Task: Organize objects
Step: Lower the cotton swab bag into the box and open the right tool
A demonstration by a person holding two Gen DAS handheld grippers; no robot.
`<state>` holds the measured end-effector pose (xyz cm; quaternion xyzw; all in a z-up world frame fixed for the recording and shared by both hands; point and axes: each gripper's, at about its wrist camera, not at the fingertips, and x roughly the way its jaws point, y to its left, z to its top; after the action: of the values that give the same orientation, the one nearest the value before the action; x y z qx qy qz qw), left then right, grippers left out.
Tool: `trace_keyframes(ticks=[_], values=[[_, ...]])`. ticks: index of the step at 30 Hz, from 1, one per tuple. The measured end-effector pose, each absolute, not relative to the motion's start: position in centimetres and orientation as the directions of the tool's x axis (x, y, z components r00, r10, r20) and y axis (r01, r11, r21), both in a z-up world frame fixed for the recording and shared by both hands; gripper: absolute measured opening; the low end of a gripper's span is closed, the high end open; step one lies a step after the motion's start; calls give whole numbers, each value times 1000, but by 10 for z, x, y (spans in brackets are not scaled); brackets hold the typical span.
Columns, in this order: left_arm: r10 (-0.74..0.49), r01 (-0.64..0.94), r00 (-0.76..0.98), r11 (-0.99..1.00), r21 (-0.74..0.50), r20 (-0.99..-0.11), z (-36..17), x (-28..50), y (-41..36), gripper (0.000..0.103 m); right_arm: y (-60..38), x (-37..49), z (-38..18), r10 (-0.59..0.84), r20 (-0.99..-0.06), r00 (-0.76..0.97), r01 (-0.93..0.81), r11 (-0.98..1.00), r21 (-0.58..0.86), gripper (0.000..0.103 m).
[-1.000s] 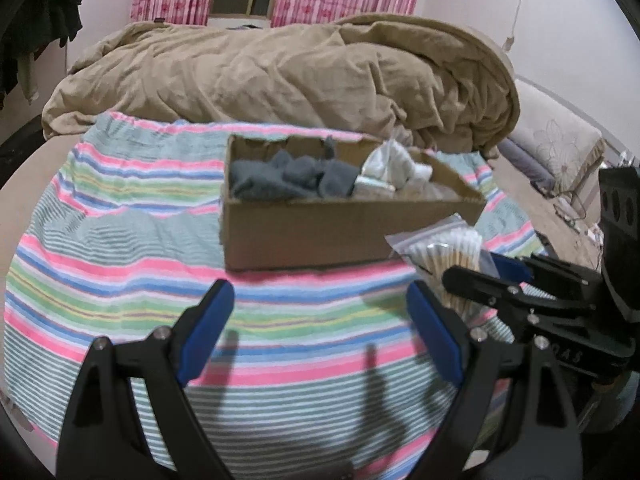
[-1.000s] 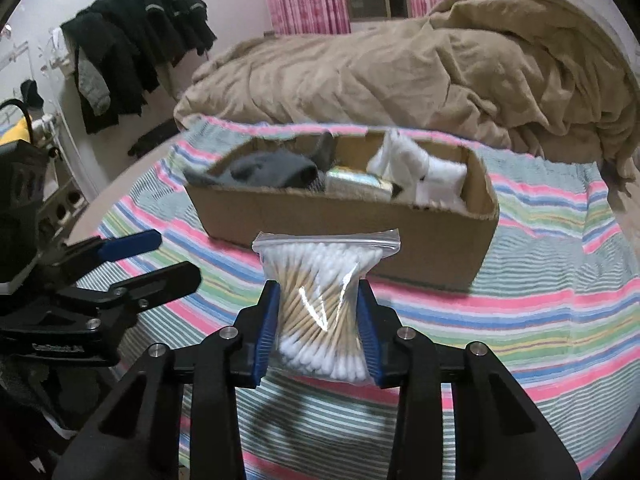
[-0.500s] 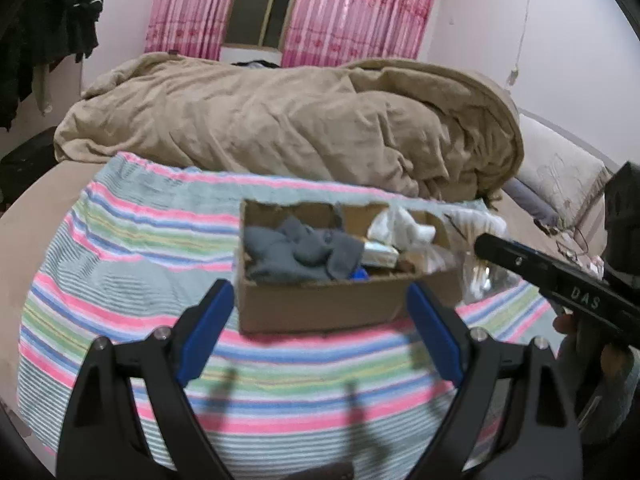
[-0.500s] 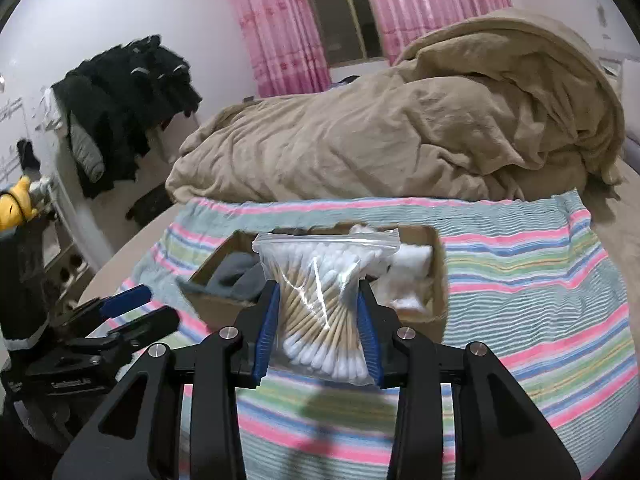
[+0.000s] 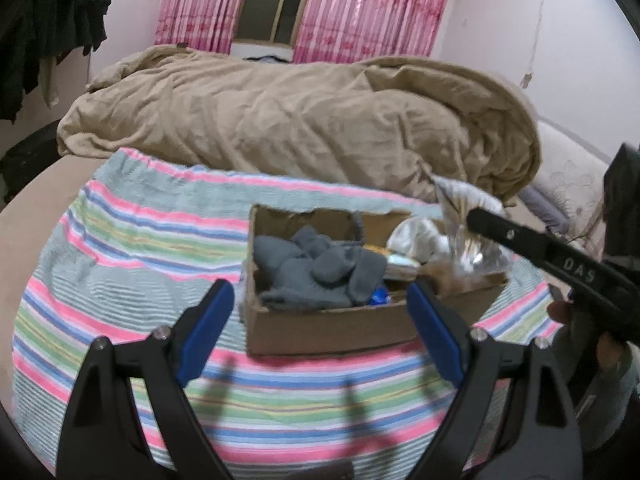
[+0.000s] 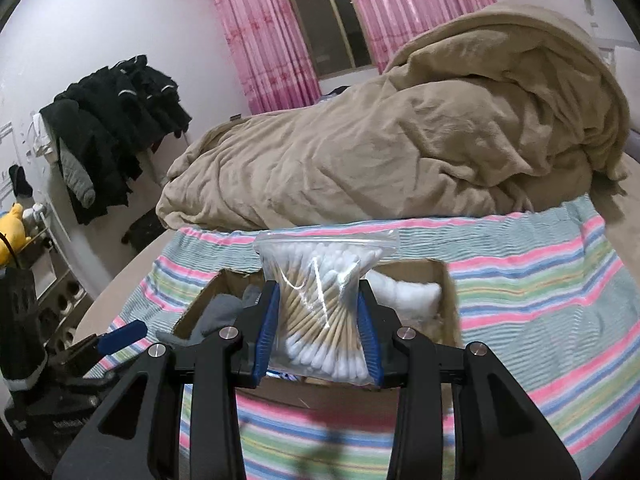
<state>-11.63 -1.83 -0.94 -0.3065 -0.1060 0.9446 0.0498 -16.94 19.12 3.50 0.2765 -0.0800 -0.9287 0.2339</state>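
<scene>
1. Currently, far left in the right wrist view: dark clothes [image 6: 116,128] hang against the wall; not part of the job.
2. Left gripper [image 5: 320,328]: jaws spread wide, nothing between them, hovering over the striped cloth [image 5: 132,248] on the near side of the cardboard box [image 5: 332,328].
3. Box contents, left to right in the left wrist view: grey socks [image 5: 316,268], a small blue item (too small to identify), a white plastic-wrapped bundle [image 5: 416,238].
4. Right gripper [image 6: 318,328]: jaws pinching the bag of cotton swabs [image 6: 324,304] across its middle. Swab sticks run roughly upright; zip seal at top, away from the camera.
5. Key relation: the bag hangs above the box's right end, over the open space near the white bundle. Box's long axis runs left-right. The right gripper is the nearer and already loaded.
6. Judgement: next move is probably lower and release. Risk: the bag catching on the box's near wall.
7. Far side: tan duvet [image 6: 400,152], pink curtains [image 6: 260,28].
</scene>
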Motion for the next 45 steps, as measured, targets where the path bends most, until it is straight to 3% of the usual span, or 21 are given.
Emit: trace_keyframes(ticks=[5, 17, 21, 24, 26, 37, 45], values=[[160, -29, -800, -973, -228, -578, -15, -119, -22, 89, 178, -180, 23, -484, -501, -718, 401, -875, 270, 40], [151, -27, -769, -978, -205, -621, -31, -126, -25, 89, 149, -192, -21, -417, -667, -617, 402, -896, 188, 43], [148, -32, -763, -981, -191, -629, -34, -124, -24, 89, 149, -191, -23, -413, -675, -612, 401, -897, 185, 59], [142, -31, -759, -983, -182, -635, -36, -122, -25, 89, 150, -186, -21, -421, -663, -619, 410, -893, 185, 62], [140, -31, -761, -983, -180, -634, -36, -119, -26, 89, 154, -181, -16, -430, -644, -633, 412, -891, 191, 70], [173, -66, -788, -978, -198, -591, -11, -94, -22, 89, 165, -159, 4, -435, -622, -651, 398, -893, 209, 70], [225, -78, -774, -961, -264, -591, -11, -66, -26, 89, 181, -129, 18, -416, -619, -666, 396, -901, 180, 78]])
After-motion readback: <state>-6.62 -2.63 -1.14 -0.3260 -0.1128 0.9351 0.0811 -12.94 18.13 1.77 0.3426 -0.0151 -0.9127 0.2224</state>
